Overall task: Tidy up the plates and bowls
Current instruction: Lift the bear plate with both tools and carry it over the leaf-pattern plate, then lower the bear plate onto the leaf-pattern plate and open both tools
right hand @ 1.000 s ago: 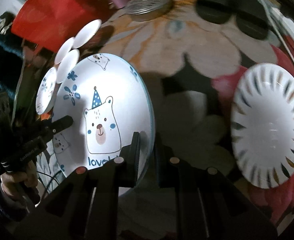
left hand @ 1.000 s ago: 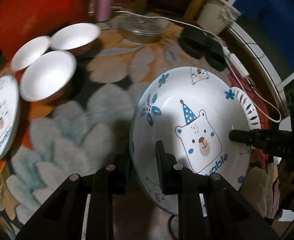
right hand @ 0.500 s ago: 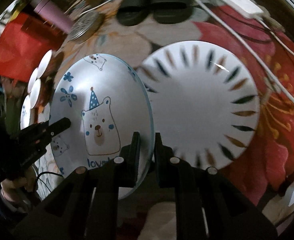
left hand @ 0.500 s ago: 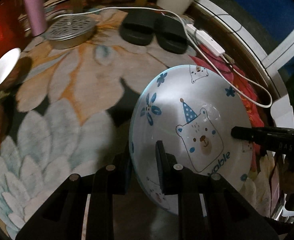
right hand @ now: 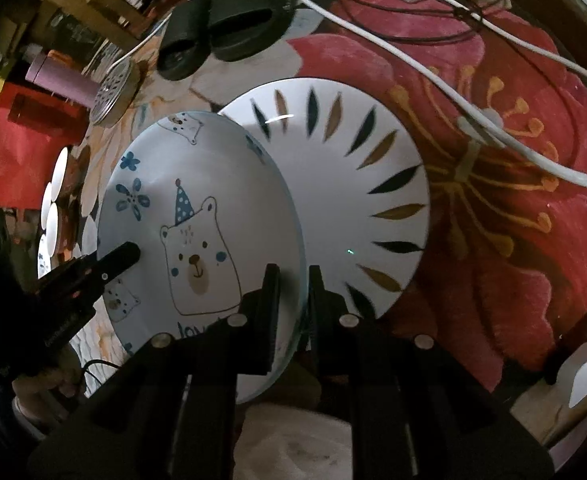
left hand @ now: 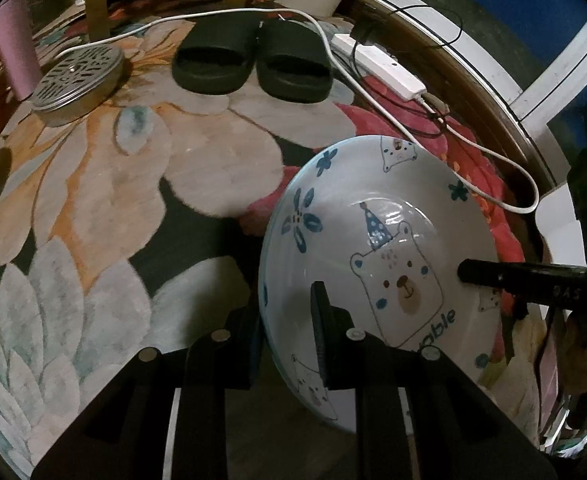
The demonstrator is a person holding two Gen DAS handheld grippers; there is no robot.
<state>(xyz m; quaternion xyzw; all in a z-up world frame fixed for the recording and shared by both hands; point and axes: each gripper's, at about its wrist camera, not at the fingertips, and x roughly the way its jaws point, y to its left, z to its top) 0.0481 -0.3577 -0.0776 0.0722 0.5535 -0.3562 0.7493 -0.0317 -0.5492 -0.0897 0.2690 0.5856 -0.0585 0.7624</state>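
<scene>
A white plate with a blue bear drawing (left hand: 377, 240) is held in the air between both grippers. My left gripper (left hand: 289, 312) is shut on its near left rim. My right gripper (right hand: 293, 288) is shut on the opposite rim of the bear plate (right hand: 197, 216); its finger shows in the left wrist view (left hand: 505, 274). The plate hangs over the left part of a white plate with dark and gold leaf marks (right hand: 357, 184) that lies on the flowered rug. Several white bowls (right hand: 53, 196) stand edge-on at far left.
Black slippers (left hand: 253, 60) lie at the back of the flowered rug (left hand: 133, 184). A round metal tin (left hand: 77, 84), a pink cup (left hand: 13, 48), a white power strip (left hand: 381, 68) with cables, and a red box (right hand: 17, 148) surround the area.
Both grippers have carried the bear plate to the right across the rug, away from the bowls. It now overlaps the leaf-pattern plate more closely.
</scene>
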